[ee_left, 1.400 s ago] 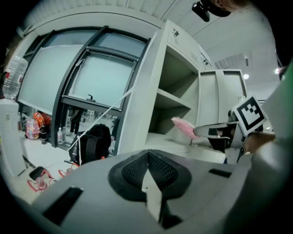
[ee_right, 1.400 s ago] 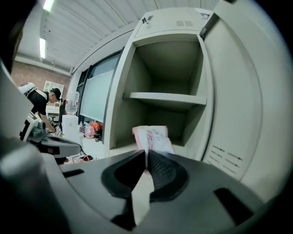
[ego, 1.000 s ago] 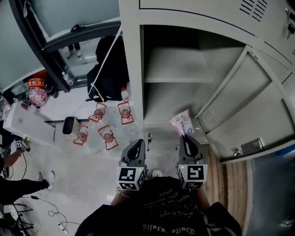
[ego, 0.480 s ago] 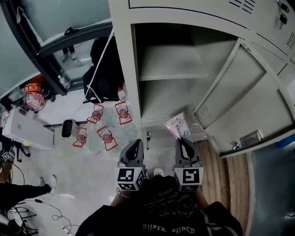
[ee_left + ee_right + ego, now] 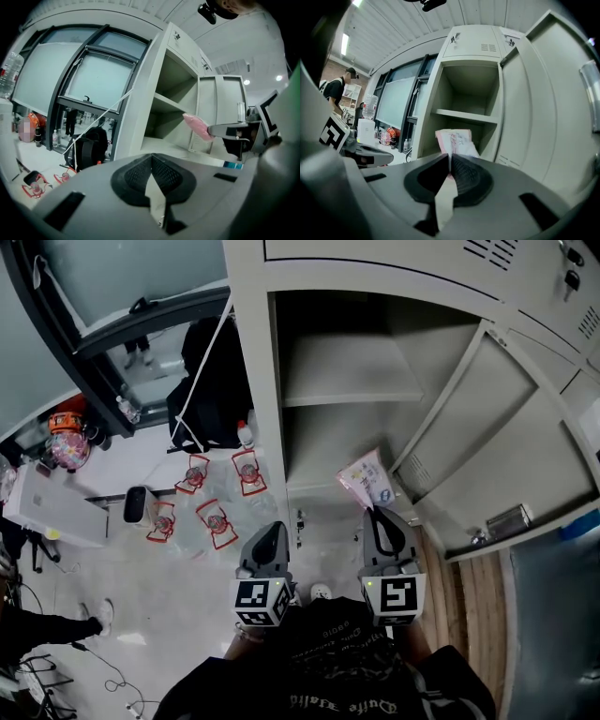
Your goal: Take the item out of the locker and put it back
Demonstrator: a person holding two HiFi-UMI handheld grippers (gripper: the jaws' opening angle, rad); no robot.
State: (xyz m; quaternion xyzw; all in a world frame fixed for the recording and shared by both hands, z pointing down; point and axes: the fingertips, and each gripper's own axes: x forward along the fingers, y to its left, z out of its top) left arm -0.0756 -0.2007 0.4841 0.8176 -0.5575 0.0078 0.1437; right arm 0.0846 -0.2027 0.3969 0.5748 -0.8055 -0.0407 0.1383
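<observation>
Fingers (image 5: 465,174) of the right gripper (image 5: 377,514) are clenched on the lower edge of a pink-and-white packet (image 5: 367,480). The packet stands up from them just in front of the open locker (image 5: 253,352), before its lower compartment and under the level of its shelf (image 5: 349,373). Fingers (image 5: 136,174) of the left gripper (image 5: 274,531) are pressed together with nothing between them, and this gripper is in front of the locker's left wall.

The packet (image 5: 367,479), flat, pink and white with print, hangs tilted before the locker's (image 5: 251,381) lower opening, its bottom edge pinched in the right gripper (image 5: 374,511). The grey locker's door (image 5: 487,442) stands swung open at the right, and one shelf (image 5: 347,371) divides it.
</observation>
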